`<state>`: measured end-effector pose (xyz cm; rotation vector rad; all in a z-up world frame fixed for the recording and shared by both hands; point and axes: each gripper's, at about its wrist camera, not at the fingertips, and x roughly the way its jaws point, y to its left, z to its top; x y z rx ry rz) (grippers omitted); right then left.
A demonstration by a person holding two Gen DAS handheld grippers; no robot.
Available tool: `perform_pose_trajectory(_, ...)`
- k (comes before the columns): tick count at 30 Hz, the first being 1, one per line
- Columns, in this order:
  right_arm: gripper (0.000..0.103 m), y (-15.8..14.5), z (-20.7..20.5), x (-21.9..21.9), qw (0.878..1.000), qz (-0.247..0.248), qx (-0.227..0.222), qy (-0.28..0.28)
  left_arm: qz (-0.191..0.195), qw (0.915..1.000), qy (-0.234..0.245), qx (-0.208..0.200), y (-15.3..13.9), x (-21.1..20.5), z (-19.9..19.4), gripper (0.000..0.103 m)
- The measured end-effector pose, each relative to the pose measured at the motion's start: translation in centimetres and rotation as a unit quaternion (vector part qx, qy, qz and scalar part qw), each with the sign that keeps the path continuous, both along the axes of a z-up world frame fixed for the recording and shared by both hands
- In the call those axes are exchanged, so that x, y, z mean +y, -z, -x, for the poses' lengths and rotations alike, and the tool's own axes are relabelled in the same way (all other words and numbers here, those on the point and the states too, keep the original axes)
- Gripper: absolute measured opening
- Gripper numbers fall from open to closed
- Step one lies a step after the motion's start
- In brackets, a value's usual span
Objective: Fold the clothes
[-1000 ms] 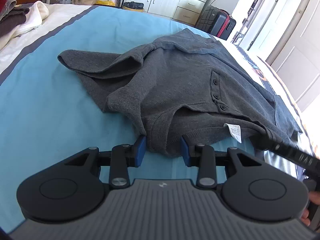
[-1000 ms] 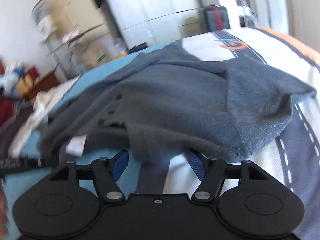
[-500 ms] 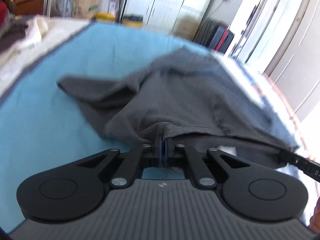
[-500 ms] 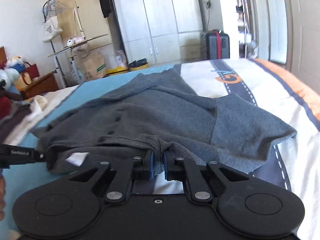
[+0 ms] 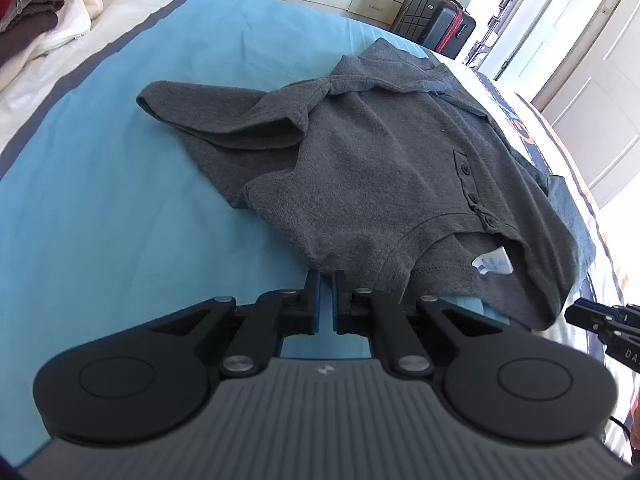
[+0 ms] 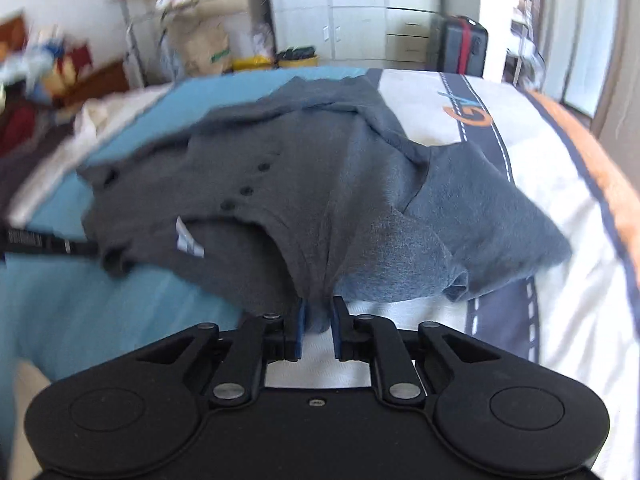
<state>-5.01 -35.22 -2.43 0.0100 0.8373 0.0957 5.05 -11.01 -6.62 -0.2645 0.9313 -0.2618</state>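
Note:
A dark grey button-neck shirt [image 5: 380, 168] lies crumpled on the bed, neck opening and white label [image 5: 494, 262] toward me. My left gripper [image 5: 326, 280] is shut, its tips pinching the shirt's near shoulder edge. In the right wrist view the shirt [image 6: 300, 184] is drawn up in folds that run into my right gripper [image 6: 318, 308]. Its jaws are opening, with a bunch of the cloth still between the pads. The right gripper's tip [image 5: 576, 314] shows at the left view's right edge, beside the collar.
The bed cover is blue [image 5: 100, 200] on the left and white with a road print [image 6: 500, 160] on the right. A pile of clothes [image 5: 36, 20] lies at the far left. A suitcase [image 5: 440, 24] and white cupboards [image 6: 360, 12] stand beyond the bed.
Both grippers stood open around the shirt's near edge and have closed on it. The right one has risen and rolled, pulling the cloth into folds, and its jaws have widened slightly.

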Motion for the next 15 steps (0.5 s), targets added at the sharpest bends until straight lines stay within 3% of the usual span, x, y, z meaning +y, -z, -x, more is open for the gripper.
perform_pose_trajectory(1, 0.030, -0.3, 0.3, -0.3, 1.000, -0.011, -0.004, 0.000, -0.002, 1.0000, 0.001, -0.004, -0.2, 0.0, 0.1, 0.006)
perform_pose_trajectory(3, 0.052, -0.9, 0.8, -1.6, 0.999, -0.050, -0.015, 0.006, -0.011, 0.9999, -0.001, -0.013, -0.6, 0.3, 0.2, 0.010)
perform_pose_trajectory(4, 0.055, -1.1, 1.0, -2.6, 0.997, -0.075, -0.021, 0.018, -0.014, 0.9997, -0.004, -0.018, -0.7, 0.3, 0.6, 0.014)
perform_pose_trajectory(9, 0.056, -1.1, 1.5, -8.6, 0.977, -0.183, -0.041, 0.104, 0.011, 0.9995, -0.015, -0.025, -0.5, 1.9, 0.4, 0.018)
perform_pose_trajectory(12, 0.056, 0.1, 1.4, -11.8, 0.962, -0.221, -0.037, 0.156, 0.033, 0.9991, -0.009, -0.024, -0.3, 1.6, 0.1, 0.018)
perform_pose_trajectory(15, 0.058, 1.5, 1.2, -14.5, 0.947, -0.248, -0.035, 0.200, 0.026, 0.9992, 0.000, -0.029, -0.2, 0.6, 0.0, 0.019)
